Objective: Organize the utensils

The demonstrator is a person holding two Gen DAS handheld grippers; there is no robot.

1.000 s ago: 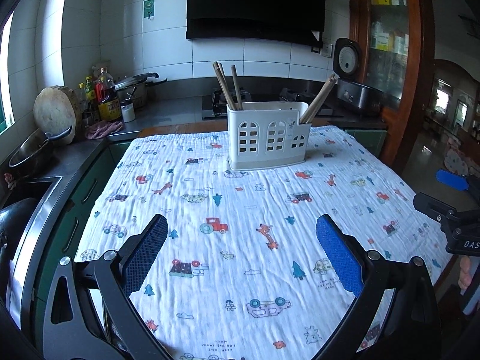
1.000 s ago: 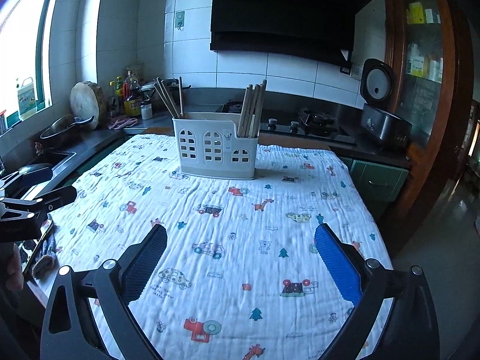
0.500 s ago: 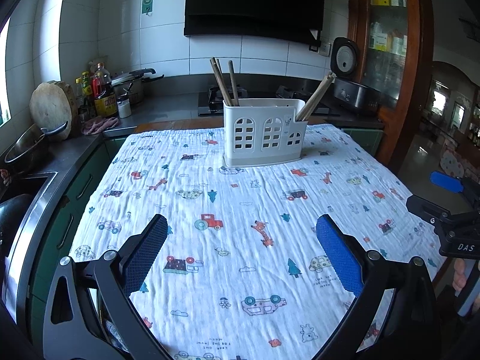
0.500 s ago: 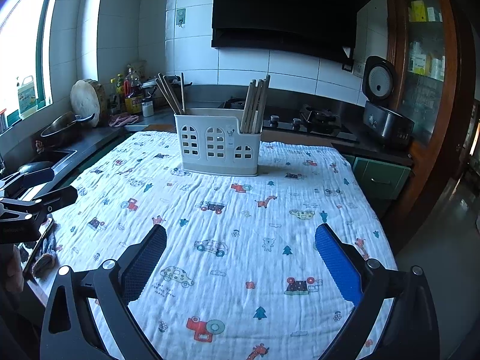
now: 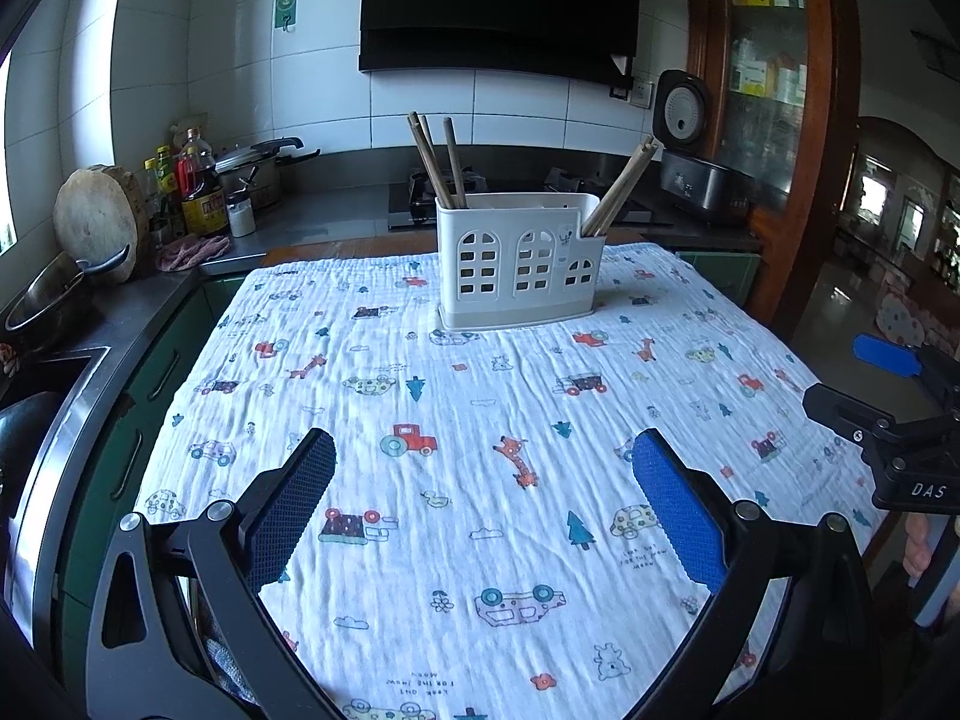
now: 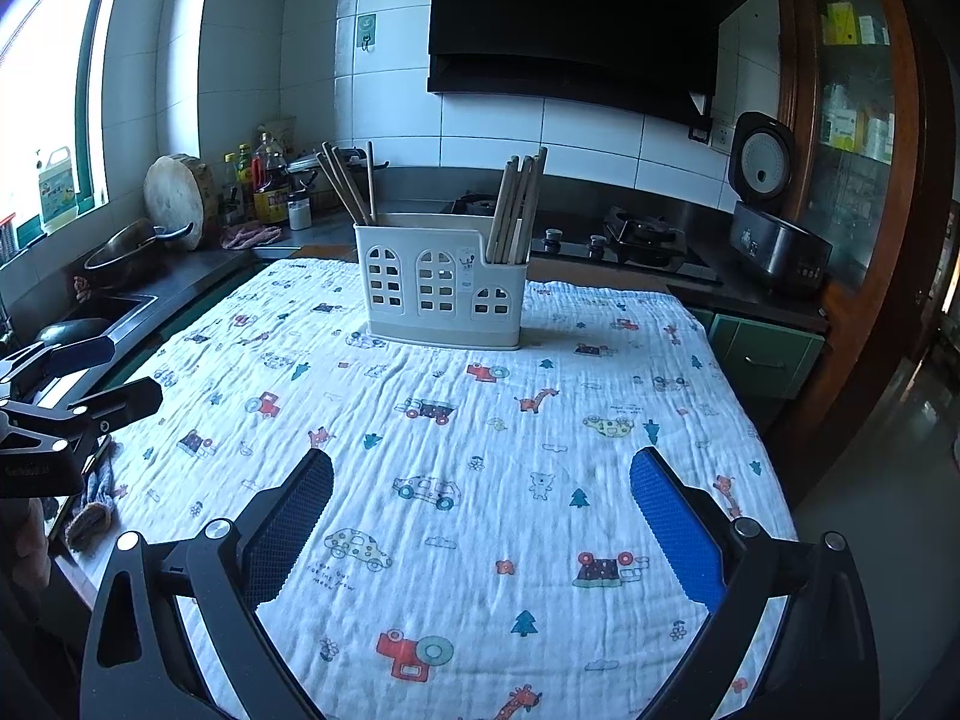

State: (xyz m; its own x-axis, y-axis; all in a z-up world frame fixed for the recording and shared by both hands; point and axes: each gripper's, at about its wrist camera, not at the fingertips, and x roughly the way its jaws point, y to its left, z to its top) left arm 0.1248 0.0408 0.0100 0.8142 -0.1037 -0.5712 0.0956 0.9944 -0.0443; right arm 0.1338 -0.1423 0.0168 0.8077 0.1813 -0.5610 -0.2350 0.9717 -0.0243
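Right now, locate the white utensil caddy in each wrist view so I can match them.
Left wrist: the caddy stands upper centre, at the far end of the printed cloth.
Right wrist: the caddy stands upper centre, slightly left, also at the cloth's far end.
Shared landmark: the black range hood on the tiled wall behind it.

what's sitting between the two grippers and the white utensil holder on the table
Nothing visible. Only bare printed tablecloth lies between the open left gripper, the open right gripper and the utensil holder. Chopsticks already stand in its end compartments.
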